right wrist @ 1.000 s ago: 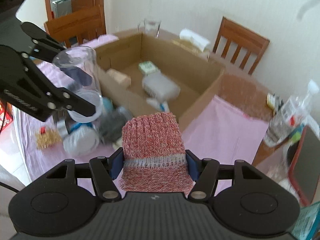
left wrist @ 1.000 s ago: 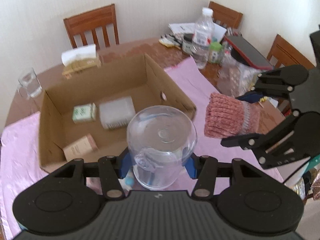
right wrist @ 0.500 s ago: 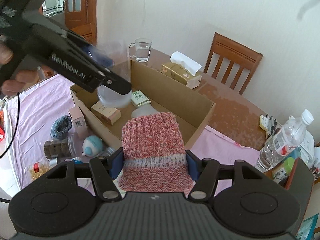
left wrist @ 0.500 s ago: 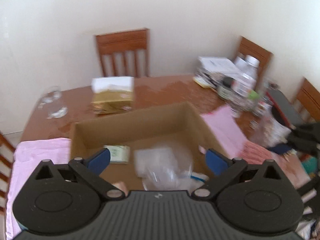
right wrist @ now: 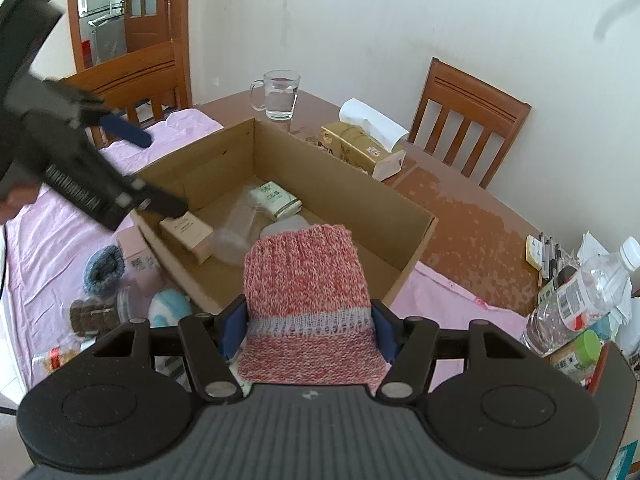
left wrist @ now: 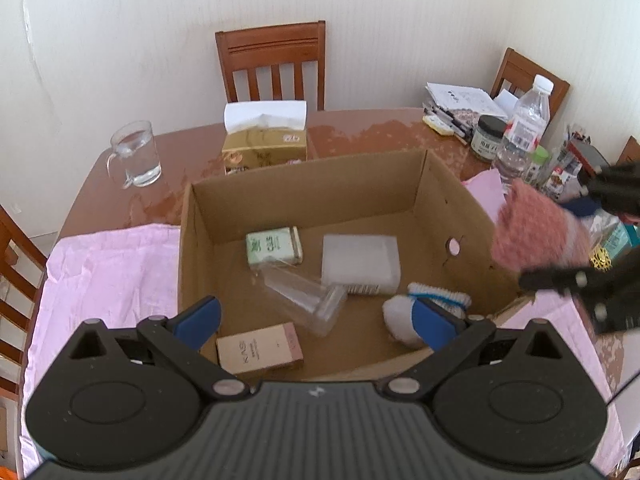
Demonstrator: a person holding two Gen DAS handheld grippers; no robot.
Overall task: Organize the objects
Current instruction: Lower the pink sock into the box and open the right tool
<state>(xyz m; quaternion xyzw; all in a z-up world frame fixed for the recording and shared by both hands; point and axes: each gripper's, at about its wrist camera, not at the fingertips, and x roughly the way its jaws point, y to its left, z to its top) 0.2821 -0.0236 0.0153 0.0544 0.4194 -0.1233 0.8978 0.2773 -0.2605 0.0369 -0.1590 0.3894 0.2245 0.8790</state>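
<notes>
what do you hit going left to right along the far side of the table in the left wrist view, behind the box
glass mug → tissue box → pile of papers → dark-lidded jar → water bottle

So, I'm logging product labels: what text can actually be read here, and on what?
"KAS": pink box in the cardboard box.
Green tin: print blurred.
Tissue box, dark-lidded jar, water bottle: labels too small.
Left gripper body: white lettering motion-blurred.
</notes>
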